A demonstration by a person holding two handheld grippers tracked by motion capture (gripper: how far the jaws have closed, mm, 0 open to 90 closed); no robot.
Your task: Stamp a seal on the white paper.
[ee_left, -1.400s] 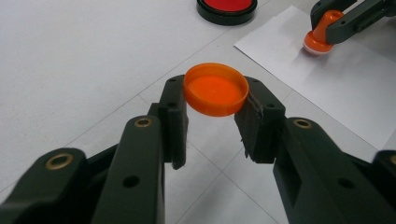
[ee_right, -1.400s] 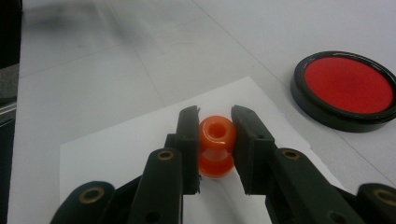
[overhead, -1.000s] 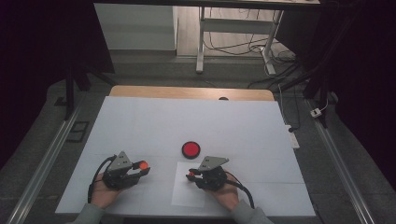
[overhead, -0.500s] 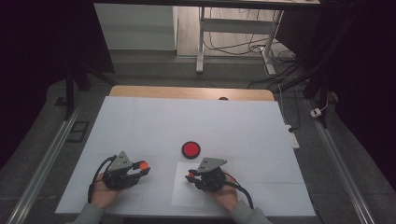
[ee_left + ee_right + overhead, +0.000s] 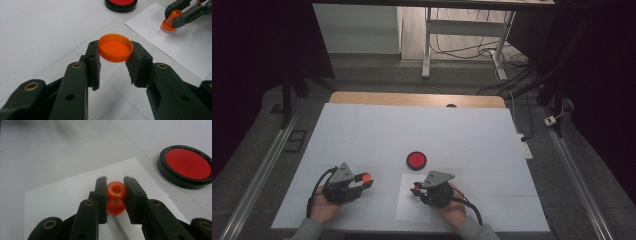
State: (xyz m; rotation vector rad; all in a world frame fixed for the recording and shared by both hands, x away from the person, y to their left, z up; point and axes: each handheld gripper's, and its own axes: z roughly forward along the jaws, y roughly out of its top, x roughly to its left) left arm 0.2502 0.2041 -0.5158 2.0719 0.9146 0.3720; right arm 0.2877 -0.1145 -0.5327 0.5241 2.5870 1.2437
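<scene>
Nothing moved: left claw [image 5: 115,62] clamps orange cap [image 5: 115,47], right claw [image 5: 115,185] clamps stamp [image 5: 115,197]

Dim room, dark surrounds. White tabletop [image 5: 422,135] w/ wooden far edge [image 5: 417,99]. Grey floor [image 5: 377,75] beyond; white desk frame [image 5: 462,35] (cables [image 5: 457,50] tangled under). Metal rails [image 5: 259,175] both sides. Power strip [image 5: 524,147] at right.

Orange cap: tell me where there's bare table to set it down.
The left gripper holds the orange cap. Free: the mat left of the ink pad, and its whole far half. Crowded: the paper sheet, where the right gripper presses the stamp.
</scene>
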